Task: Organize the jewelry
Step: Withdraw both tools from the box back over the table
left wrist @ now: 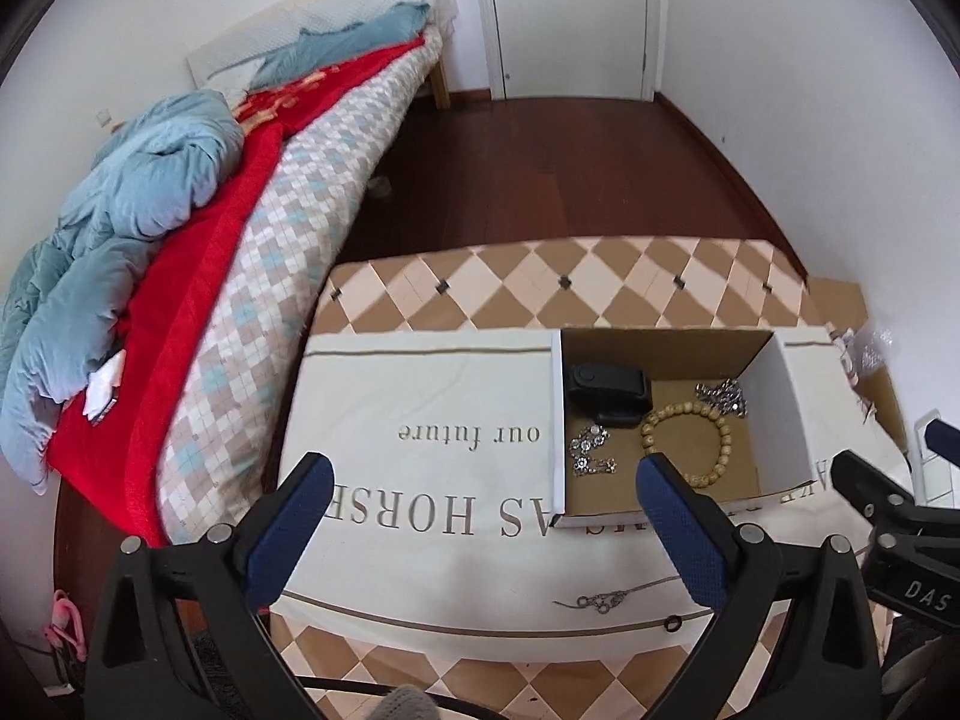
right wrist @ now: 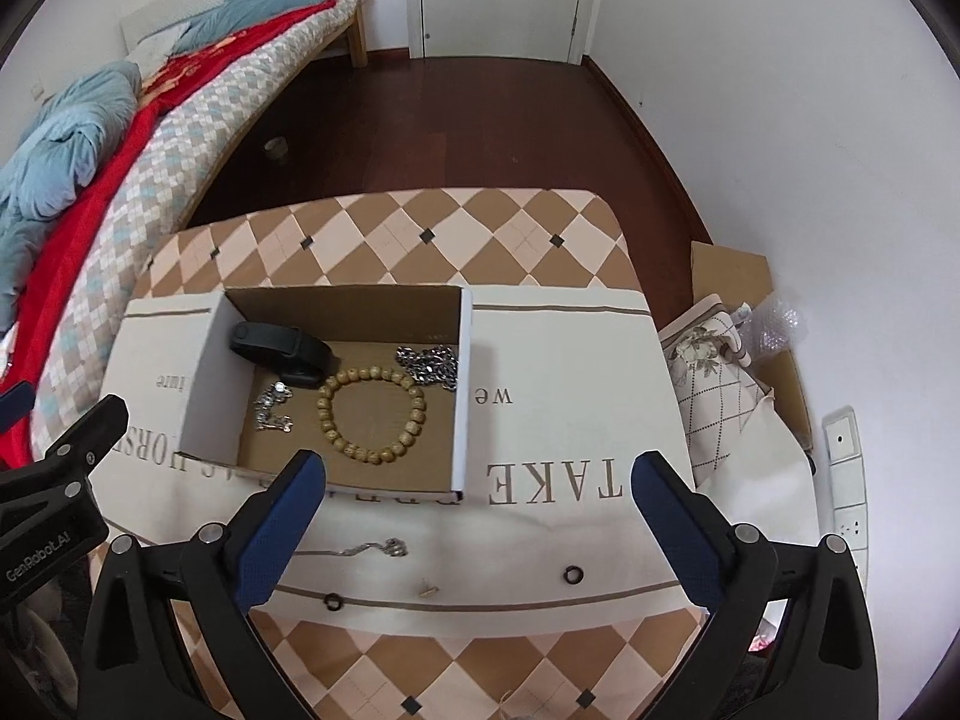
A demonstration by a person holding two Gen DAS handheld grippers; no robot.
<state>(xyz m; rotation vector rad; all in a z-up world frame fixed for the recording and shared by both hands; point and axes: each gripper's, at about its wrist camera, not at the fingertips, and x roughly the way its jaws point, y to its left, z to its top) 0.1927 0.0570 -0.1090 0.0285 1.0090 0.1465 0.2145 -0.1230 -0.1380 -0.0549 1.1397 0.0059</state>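
Both the left gripper (left wrist: 486, 471) and the right gripper (right wrist: 477, 468) hung with jaws spread wide and nothing between them, above the near edge of the cream printed cloth (right wrist: 558, 360). Nearest on that cloth lay a thin silver chain necklace (right wrist: 375, 548), two small dark rings (right wrist: 573, 574) (right wrist: 332, 601) and a tiny pale piece (right wrist: 428, 588), perhaps an earring, too small to tell. The chain looked light, limp and slippery, so I judged it best pinched at the bunched end on its right; the rings were stiff but apt to skid. Beyond them stood the open white-walled cardboard box (right wrist: 462, 384) holding a wooden bead bracelet (right wrist: 372, 414), a sparkling silver bracelet (right wrist: 273, 408) to its left, a heavier silver link chain (right wrist: 429, 363) at the far right and a black wristband (right wrist: 279, 351) at the far left. The box's near wall hid part of its floor, and the cloth's lettering was cut off by the box
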